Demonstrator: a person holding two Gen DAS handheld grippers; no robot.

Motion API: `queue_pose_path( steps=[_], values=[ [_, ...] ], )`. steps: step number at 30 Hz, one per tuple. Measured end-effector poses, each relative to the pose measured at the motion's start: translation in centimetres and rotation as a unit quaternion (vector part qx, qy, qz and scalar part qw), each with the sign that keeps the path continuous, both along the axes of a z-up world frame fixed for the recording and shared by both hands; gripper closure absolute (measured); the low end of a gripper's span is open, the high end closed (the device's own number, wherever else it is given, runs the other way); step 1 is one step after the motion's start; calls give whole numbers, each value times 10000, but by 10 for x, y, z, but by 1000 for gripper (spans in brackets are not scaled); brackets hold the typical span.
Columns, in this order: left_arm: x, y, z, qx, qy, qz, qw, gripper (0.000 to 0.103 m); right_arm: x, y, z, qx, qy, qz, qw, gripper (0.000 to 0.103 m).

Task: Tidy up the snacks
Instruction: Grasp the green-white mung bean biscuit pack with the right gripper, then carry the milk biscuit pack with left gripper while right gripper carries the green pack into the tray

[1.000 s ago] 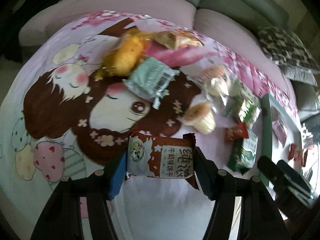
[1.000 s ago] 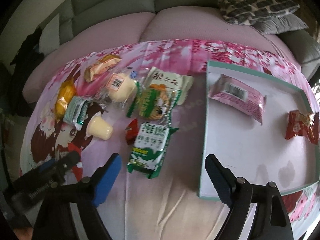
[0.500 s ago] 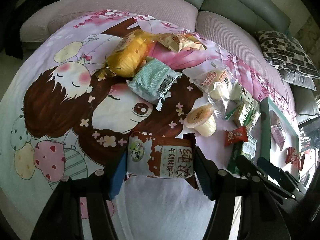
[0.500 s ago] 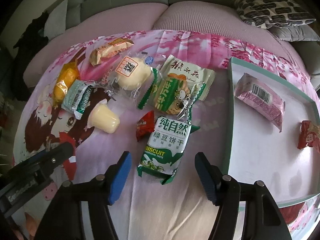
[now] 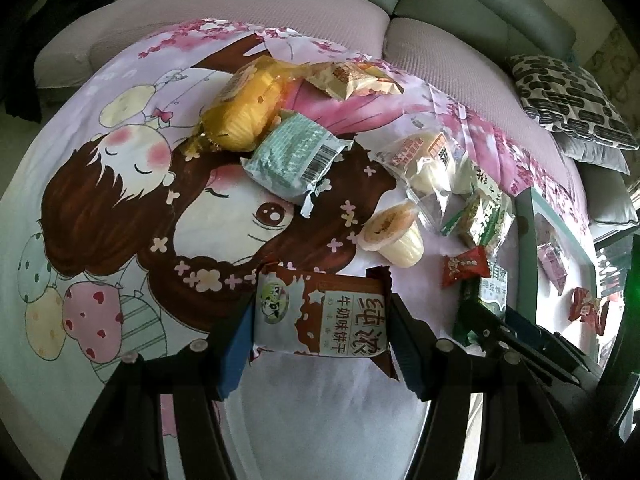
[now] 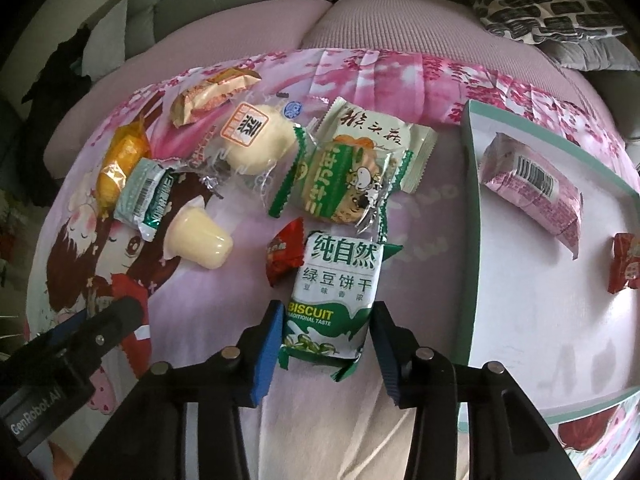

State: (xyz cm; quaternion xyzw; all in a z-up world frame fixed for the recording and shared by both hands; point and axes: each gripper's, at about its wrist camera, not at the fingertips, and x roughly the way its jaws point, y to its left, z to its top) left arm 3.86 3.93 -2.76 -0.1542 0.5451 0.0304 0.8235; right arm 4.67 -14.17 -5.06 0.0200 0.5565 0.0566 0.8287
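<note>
In the tray (image 6: 472,216) to my right lie just two snacks so far, a pink packet (image 6: 532,188) and a small red one (image 6: 626,264), so I judge the sorting barely begun. My left tool (image 5: 320,344) is clamped on the brown milk biscuit pack (image 5: 322,316), held at its sides, not yet carried over. My right tool (image 6: 324,340) is closing around the green biscuit pack (image 6: 334,292), which lies between the jaws on the printed cloth (image 6: 400,80) just beside the tray's edge; I cannot tell whether the pads press it yet. Left on the cloth: the red candy (image 6: 284,250), jelly cup (image 6: 198,240), round green-wrapped cake (image 6: 344,184), pale bun (image 6: 256,140), mint packet (image 6: 146,196), yellow cake (image 6: 120,164) and orange wrapper (image 6: 212,94). Most of the job, I reckon, remains.
</note>
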Motion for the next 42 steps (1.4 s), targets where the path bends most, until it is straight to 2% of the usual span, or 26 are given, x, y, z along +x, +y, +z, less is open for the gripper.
queue_pose_path(
  steps=[19, 27, 42],
  values=[
    [-6, 5, 19, 83, -323, 154, 9993, 38, -12, -37, 43, 297, -536, -577, 9965, 61],
    [-7, -1, 26, 141, -428, 103, 9989, 38, -12, -51, 43, 403, -500, -757, 9951, 61],
    [-10, -36, 68, 380, -979, -278, 9941, 38, -18, -89, 69, 872, -830, -1126, 9863, 61]
  ],
)
